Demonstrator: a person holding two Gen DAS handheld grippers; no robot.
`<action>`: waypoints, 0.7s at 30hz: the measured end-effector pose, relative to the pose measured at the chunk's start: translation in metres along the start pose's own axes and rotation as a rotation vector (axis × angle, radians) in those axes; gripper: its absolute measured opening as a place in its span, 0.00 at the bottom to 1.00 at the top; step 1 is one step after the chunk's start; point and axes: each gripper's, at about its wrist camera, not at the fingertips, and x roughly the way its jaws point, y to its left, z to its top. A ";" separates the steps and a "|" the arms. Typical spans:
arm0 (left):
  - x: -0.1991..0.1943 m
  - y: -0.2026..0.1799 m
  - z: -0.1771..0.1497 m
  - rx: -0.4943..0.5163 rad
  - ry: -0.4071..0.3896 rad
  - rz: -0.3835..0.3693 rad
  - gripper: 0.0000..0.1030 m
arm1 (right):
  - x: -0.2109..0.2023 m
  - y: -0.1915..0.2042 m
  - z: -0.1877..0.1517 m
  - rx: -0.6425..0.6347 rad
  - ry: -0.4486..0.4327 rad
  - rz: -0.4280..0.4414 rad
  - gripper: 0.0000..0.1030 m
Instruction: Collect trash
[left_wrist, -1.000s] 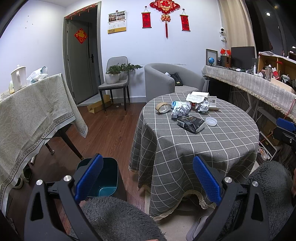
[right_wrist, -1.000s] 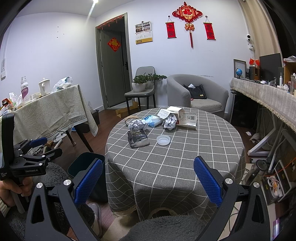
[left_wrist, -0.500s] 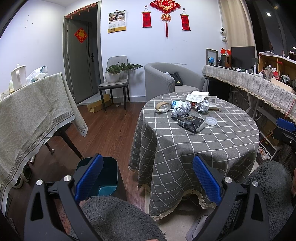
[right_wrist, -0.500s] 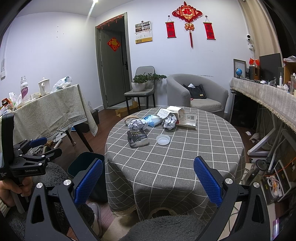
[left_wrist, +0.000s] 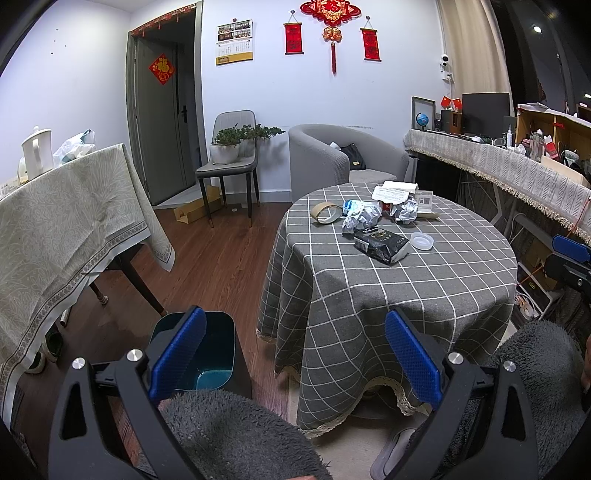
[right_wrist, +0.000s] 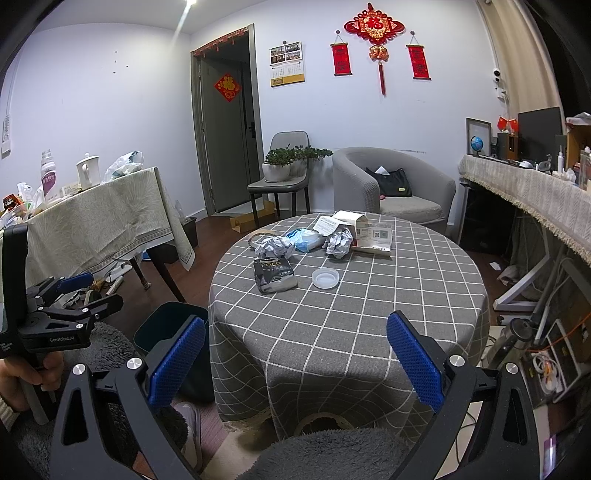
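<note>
Trash lies on the far half of a round table with a grey checked cloth (left_wrist: 424, 291) (right_wrist: 369, 314): a black packet (left_wrist: 382, 244) (right_wrist: 274, 274), two crumpled foil balls (left_wrist: 362, 219) (right_wrist: 339, 242), a white lid (left_wrist: 422, 241) (right_wrist: 325, 277), a tape roll (left_wrist: 327, 213), a blue-white wrapper (right_wrist: 304, 236) and an open carton (right_wrist: 369, 234). A dark teal bin (left_wrist: 201, 354) (right_wrist: 173, 328) stands on the floor left of the table. My left gripper (left_wrist: 295, 360) is open and empty above the bin's edge. My right gripper (right_wrist: 295, 360) is open and empty before the table.
A second table with a pale cloth (left_wrist: 62, 221) stands at the left with a kettle and bags. A chair with a potted plant (left_wrist: 231, 158) and a grey armchair (left_wrist: 343, 162) stand by the far wall. A long cluttered counter (left_wrist: 517, 173) runs along the right.
</note>
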 end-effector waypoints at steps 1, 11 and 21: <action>0.000 0.000 0.000 0.004 0.000 0.001 0.96 | 0.000 0.001 0.000 -0.003 0.002 -0.003 0.97; 0.004 -0.003 0.010 0.017 0.024 -0.047 0.96 | 0.003 -0.003 0.004 -0.007 0.015 -0.017 0.97; 0.022 -0.016 0.032 0.056 0.025 -0.126 0.96 | 0.022 -0.006 0.015 0.040 0.059 0.000 0.97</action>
